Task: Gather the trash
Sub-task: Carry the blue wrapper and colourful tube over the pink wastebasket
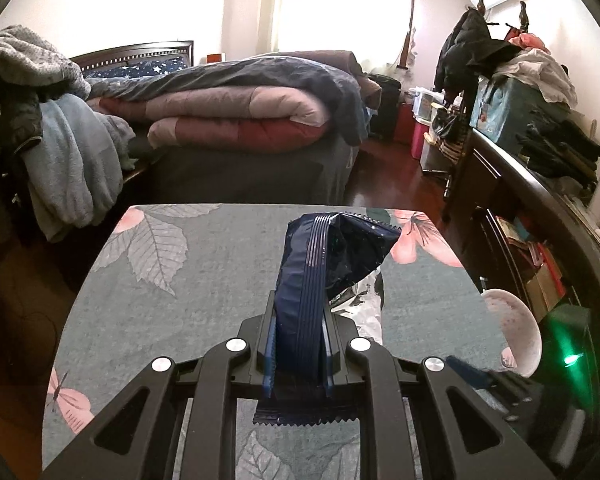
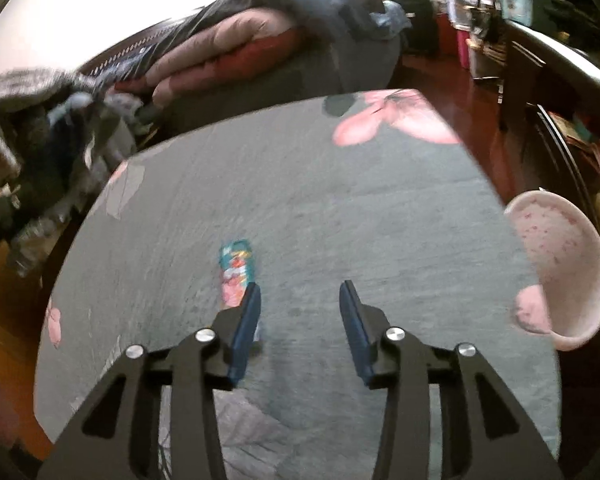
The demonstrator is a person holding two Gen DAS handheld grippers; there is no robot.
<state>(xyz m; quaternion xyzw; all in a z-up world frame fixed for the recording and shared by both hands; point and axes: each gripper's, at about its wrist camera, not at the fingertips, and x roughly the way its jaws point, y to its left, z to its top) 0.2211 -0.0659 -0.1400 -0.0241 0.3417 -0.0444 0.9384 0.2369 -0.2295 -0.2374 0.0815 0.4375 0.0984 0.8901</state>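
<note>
My left gripper (image 1: 299, 316) is shut on a dark blue snack wrapper (image 1: 320, 264) and holds it above the table (image 1: 180, 304); its silver inside shows at the right. A pink speckled bowl (image 1: 514, 330) sits at the table's right edge, also in the right wrist view (image 2: 560, 264). My right gripper (image 2: 299, 292) is open and empty over the table (image 2: 340, 200). A small teal and pink wrapper (image 2: 236, 270) lies on the table just left of its left finger (image 2: 246, 320), partly hidden by it.
The table has a grey-green floral cloth. A bed (image 1: 240, 120) with folded quilts stands beyond it. Clothes hang on a chair (image 1: 40, 120) at the left. A dark cabinet (image 1: 520, 200) with piled things runs along the right. The right wrist view is blurred.
</note>
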